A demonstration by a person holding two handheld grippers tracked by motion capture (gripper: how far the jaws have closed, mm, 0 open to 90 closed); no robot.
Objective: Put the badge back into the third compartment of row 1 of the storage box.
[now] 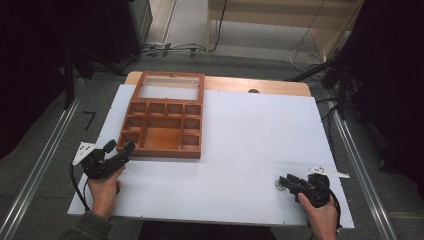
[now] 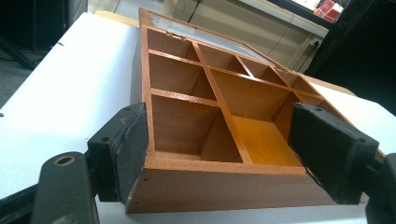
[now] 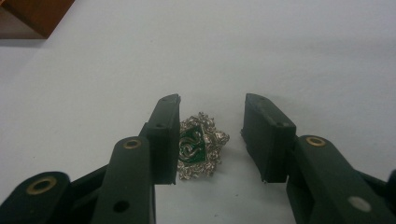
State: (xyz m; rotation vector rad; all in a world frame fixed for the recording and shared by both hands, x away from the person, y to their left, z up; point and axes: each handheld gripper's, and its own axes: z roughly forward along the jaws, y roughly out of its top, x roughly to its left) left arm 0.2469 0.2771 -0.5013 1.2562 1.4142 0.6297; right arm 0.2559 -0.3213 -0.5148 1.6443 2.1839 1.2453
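Brooch (image 3: 200,147): a small silver-coloured piece with a ragged, ornate edge and a green shield-shaped centre bearing a curled silver figure. It lies flat on the white table top (image 1: 240,145) near the right front corner, seen in the high view as a tiny glint (image 1: 278,185) just ahead of the right gripper (image 1: 287,183). In the right gripper view the 2 black jaws stand part-way apart around it; 1 jaw is just beside or touching its edge, the other is clear of it with bare table between, so nothing is pinched.

The right hand (image 1: 320,212) holds its gripper low and nearly level, pointing left across the table. The left hand (image 1: 105,192) aims the left gripper (image 1: 120,148) at the near left corner of the open wooden box (image 1: 165,125); its jaws are spread wide across that corner (image 2: 224,186), 1 pad against the side wall.
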